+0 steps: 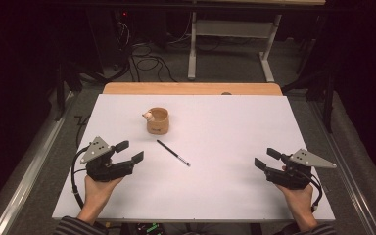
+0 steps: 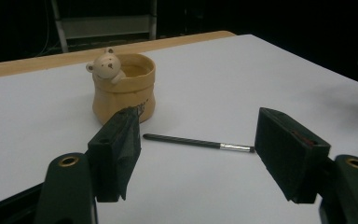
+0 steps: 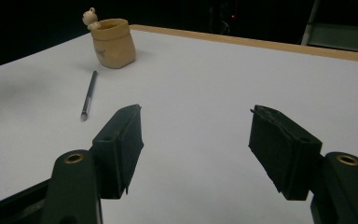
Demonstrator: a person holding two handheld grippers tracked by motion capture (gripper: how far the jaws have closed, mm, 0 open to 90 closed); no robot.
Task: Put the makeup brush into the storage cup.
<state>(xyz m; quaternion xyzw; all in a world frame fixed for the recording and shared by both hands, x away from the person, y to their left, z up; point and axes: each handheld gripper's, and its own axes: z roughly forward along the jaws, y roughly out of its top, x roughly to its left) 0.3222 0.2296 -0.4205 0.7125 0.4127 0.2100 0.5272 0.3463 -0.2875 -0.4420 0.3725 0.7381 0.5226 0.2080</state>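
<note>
white sheet [image 1: 235, 191] covers the table, wooden edge showing at the far side, dark room and cables behind it. on it you have two things: a tan cup [image 1: 157, 121] with a little bear on its rim, set left of centre toward the far side, and a brush [image 1: 173, 153] lying flat just in front of the cup, apart from it, slanting down to the right with its metal collar and tip at the near end.

your left gripper [image 1: 129, 152] rests at the near left with its jaws spread wide and nothing between them; in the left gripper view the brush [image 2: 198, 142] lies just beyond the pads, crosswise, with the cup [image 2: 124, 87] behind it. your right gripper [image 1: 267, 158] sits well off at the near right, jaws likewise spread and empty (it looks idle for now).

the likely step is picking up the brush with the left gripper, probably to stand it in the cup. bring the jaws down astride the dark handle near its middle, not the collar, so it balances. turn your wrist so the pads cross the shaft squarely. it is thin and lies flat on the sheet, so get the pad tips right down to the surface before closing, and close slowly, since a round handle may roll away.
</note>
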